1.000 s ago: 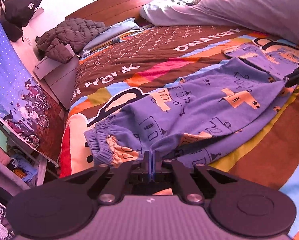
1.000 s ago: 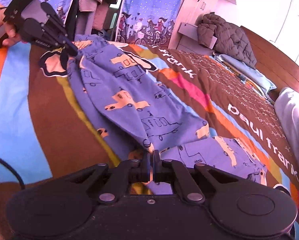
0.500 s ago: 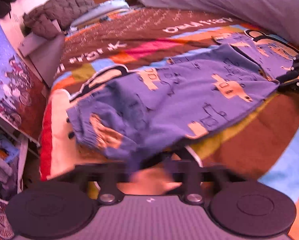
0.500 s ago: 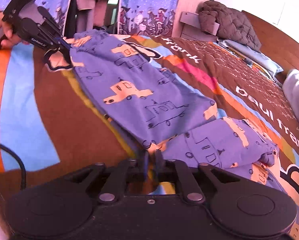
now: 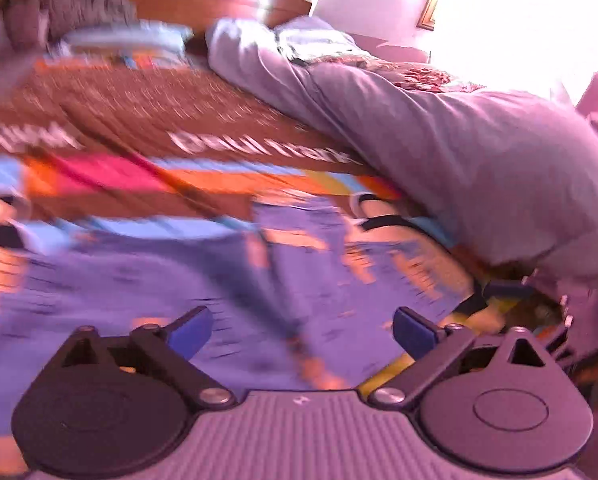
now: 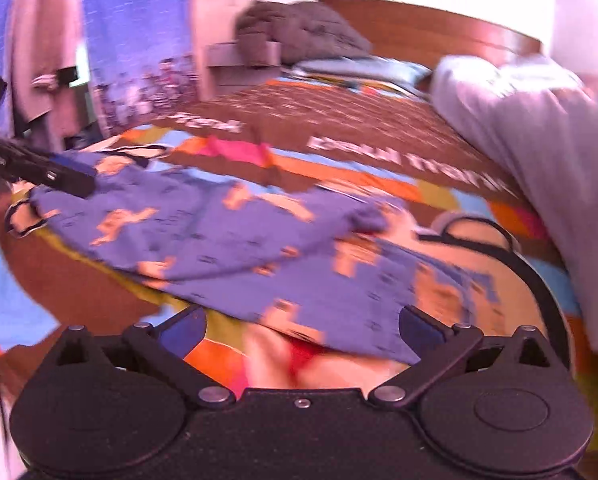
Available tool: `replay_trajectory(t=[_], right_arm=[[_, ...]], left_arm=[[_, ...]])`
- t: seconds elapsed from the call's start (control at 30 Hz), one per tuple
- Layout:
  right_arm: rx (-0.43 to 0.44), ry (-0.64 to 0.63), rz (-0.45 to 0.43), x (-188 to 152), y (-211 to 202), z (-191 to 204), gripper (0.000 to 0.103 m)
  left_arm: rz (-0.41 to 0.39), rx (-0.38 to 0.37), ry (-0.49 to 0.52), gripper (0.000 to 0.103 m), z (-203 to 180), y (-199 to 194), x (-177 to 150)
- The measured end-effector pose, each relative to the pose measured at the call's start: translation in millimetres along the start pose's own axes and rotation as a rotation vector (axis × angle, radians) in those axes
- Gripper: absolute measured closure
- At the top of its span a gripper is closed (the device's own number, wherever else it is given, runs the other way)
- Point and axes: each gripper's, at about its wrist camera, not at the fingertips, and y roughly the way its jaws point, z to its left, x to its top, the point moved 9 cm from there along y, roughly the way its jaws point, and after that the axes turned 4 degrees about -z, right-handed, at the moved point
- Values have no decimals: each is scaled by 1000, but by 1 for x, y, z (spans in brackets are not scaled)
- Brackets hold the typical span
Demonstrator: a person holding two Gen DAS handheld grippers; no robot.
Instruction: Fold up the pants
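Left gripper [image 5: 301,330]: jaws spread wide, blue pads apart, gripping nothing, poised just over the cloth.
Right gripper [image 6: 301,328]: jaws likewise parted and empty, low above the near hem.
Pants [image 6: 235,236]: blue, printed with orange vehicles, lying across the striped bedspread [image 6: 339,120], one part lapped over another; motion blur hides the fold lines.
Duvet [image 5: 459,140]: pale lilac, heaped on the bed's right side, beyond the pants.
Jacket [image 6: 299,32]: dark, quilted, piled near the wooden headboard [image 6: 439,28].

Pants [image 6: 235,236] lie on bedspread [image 6: 339,120], duvet [image 6: 539,128] to their right.
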Motion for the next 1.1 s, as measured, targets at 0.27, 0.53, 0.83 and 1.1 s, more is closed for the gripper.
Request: replay_trajectory(t=[0.27, 0.53, 0.83, 1.1], right_arm=[[56, 190, -15, 26, 10, -59, 1], [88, 347, 126, 122, 157, -52, 11], [-67, 402, 460, 143, 277, -12, 28], [-240, 268, 511, 123, 287, -3, 88]], left_arm=[[-20, -39, -466, 48, 24, 39, -40], [-81, -145, -636, 92, 52, 32, -61], [-63, -165, -598, 92, 48, 36, -63], [-57, -144, -563, 92, 40, 45, -54]])
